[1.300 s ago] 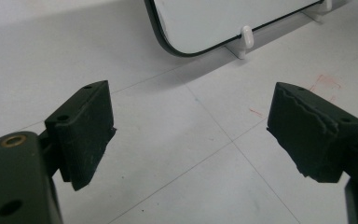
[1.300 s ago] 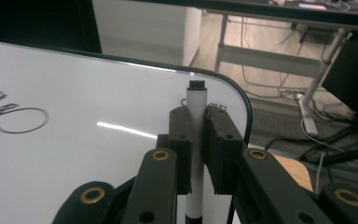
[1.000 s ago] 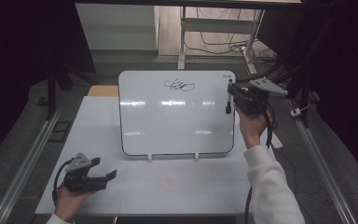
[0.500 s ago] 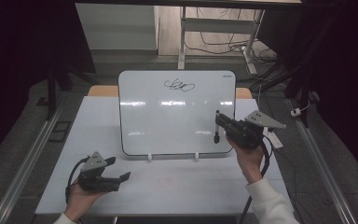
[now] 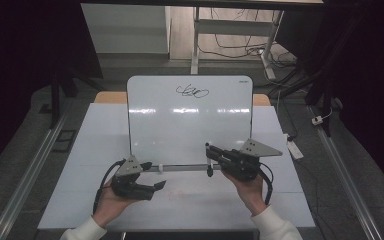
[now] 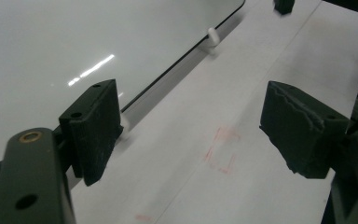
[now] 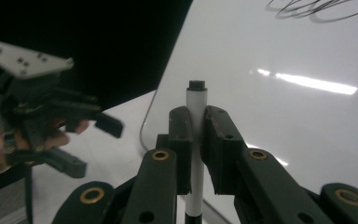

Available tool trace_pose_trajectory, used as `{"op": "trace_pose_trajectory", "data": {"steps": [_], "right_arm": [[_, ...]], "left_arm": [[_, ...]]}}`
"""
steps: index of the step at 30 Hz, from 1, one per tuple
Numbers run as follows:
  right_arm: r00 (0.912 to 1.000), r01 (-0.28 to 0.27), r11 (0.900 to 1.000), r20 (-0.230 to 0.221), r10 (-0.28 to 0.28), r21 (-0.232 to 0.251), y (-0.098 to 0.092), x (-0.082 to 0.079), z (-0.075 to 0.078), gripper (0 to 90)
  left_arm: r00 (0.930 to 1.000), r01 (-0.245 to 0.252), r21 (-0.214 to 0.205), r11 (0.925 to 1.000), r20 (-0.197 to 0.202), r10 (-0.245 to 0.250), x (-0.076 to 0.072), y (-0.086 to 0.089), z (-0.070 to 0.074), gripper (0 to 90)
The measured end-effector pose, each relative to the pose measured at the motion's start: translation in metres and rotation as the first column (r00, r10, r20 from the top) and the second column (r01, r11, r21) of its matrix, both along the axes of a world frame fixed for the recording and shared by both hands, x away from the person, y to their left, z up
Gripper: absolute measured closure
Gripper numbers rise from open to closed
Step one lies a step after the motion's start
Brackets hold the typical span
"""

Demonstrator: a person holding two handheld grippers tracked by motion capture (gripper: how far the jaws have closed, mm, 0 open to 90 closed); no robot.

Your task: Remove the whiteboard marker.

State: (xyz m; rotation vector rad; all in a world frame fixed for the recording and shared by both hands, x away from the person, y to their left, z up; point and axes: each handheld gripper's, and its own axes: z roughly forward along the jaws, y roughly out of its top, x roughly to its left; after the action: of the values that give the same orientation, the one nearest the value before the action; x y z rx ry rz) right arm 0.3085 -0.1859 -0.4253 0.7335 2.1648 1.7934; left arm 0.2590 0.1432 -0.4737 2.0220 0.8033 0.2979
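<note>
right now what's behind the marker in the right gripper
Behind the marker, held in the right gripper, stands the whiteboard, with a black scribble near its top. The marker's body hides a narrow strip of the board.

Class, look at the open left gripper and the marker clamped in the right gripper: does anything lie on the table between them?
Nothing visible does. Between the left gripper and the marker in the right gripper lies bare table; the whiteboard stands behind, off that line.
</note>
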Motion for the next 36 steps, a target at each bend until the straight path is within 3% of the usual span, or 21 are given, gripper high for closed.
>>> {"op": "trace_pose_trajectory", "data": {"steps": [8,15,28,36], "right_arm": [[0.9971,-0.068,0.9977,-0.033,0.068,0.007,0.011,-0.003,-0.013,80.9],[0.9947,-0.099,0.9947,-0.027,0.100,0.028,0.018,-0.007,-0.018,80.9],[0.9988,-0.048,0.9934,0.011,0.047,0.104,0.023,-0.016,-0.021,80.8],[0.9991,-0.037,0.9939,0.025,0.034,0.104,0.024,-0.018,-0.022,80.8]], "left_arm": [[0.9971,0.076,0.003,0.9971,0.000,-0.076,0.007,-0.026,0.000,23.5],[0.9863,0.164,-0.007,0.9864,-0.019,-0.164,0.015,-0.055,-0.006,28.8],[0.9843,0.176,-0.034,0.9839,-0.013,-0.176,0.018,-0.079,-0.008,60.5],[0.9815,0.191,-0.022,0.9813,-0.003,-0.191,0.017,-0.083,-0.008,72.7]]}}
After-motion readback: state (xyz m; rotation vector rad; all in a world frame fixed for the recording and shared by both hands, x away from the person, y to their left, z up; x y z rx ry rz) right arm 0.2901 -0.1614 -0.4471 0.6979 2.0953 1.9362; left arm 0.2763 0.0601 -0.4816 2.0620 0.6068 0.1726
